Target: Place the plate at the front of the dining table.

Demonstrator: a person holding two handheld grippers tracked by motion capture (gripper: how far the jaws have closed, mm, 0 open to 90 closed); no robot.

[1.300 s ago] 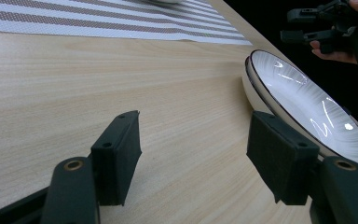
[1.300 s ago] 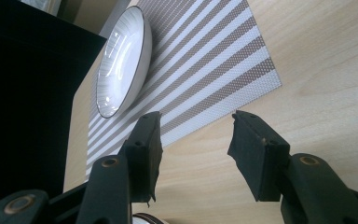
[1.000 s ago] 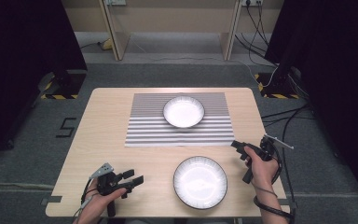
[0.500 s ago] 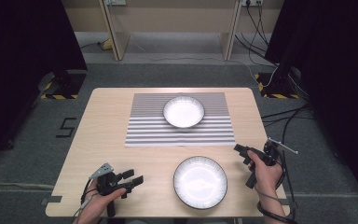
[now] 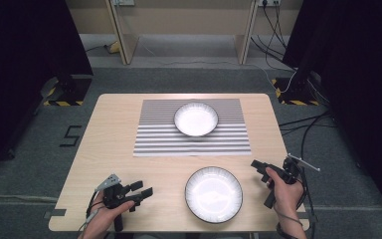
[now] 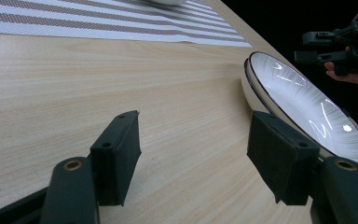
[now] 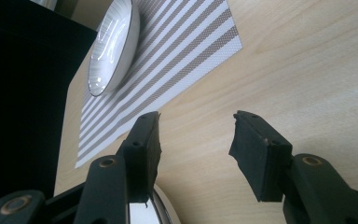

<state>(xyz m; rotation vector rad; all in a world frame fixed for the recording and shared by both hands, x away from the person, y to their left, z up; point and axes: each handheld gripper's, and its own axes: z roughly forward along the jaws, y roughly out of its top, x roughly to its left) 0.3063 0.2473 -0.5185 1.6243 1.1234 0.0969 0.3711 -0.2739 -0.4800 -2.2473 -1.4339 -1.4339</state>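
table (image 5: 114, 149) | striped mat (image 5: 193, 142) holds far bowl (image 5: 196, 119) | near bowl (image 5: 214, 193) between both tongs, seemingly empty

**Right gripper pulled back toward you**

Your right gripper (image 5: 259, 172) has slid back along the table's (image 5: 114, 149) right edge, from level with the striped mat's (image 5: 154, 139) near edge to a spot beside the near plate (image 5: 214, 194). Its jaws, gaping and empty, now point left toward that plate rather than toward the mat.
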